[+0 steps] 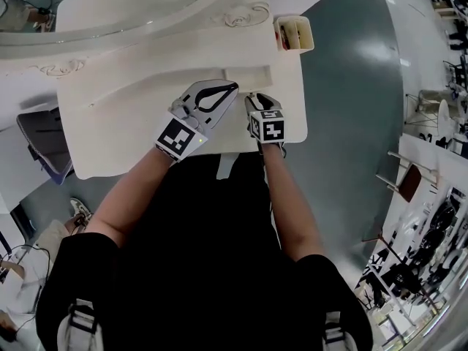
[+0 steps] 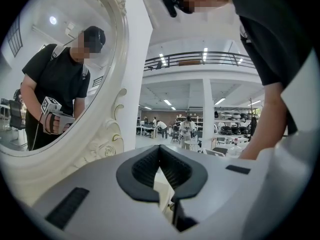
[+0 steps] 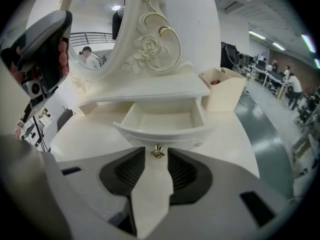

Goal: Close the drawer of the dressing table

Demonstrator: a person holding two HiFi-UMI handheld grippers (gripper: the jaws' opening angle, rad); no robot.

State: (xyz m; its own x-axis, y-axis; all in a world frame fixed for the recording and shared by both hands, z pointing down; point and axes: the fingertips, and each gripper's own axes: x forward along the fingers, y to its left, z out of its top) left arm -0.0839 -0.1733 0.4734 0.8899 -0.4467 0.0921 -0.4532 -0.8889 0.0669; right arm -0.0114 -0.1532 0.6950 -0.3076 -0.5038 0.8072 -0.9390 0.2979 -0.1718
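In the right gripper view, the right gripper (image 3: 157, 155) filled the bottom of the frame with its jaws spread wide and holding nothing. The small gold knob (image 3: 158, 151) of the drawer (image 3: 165, 133) sat just between their tips, and as far as that close angle showed, neither pad pressed on it. The drawer stood pulled out at frame centre, its shallow inside bare, under the ledge of the dressing table (image 3: 85, 134). In the head view, the right gripper (image 1: 257, 101) pointed at the drawer (image 1: 247, 72) from just below it, right of centre. The left gripper (image 1: 232, 88) lay beside it to the left, over the pale tabletop (image 1: 117, 137). In the left gripper view, the left gripper (image 2: 160, 148) had its tips closed together, and nothing was caught between them. Further back, an open cream box (image 3: 222, 89) stood on the table at the right of the right gripper view, and showed at the upper right of the head view (image 1: 294, 33). Behind it rose the carved frame of the oval mirror (image 3: 145, 39). In the left gripper view the mirror (image 2: 50, 74) filled the upper left, reflecting a person in black.
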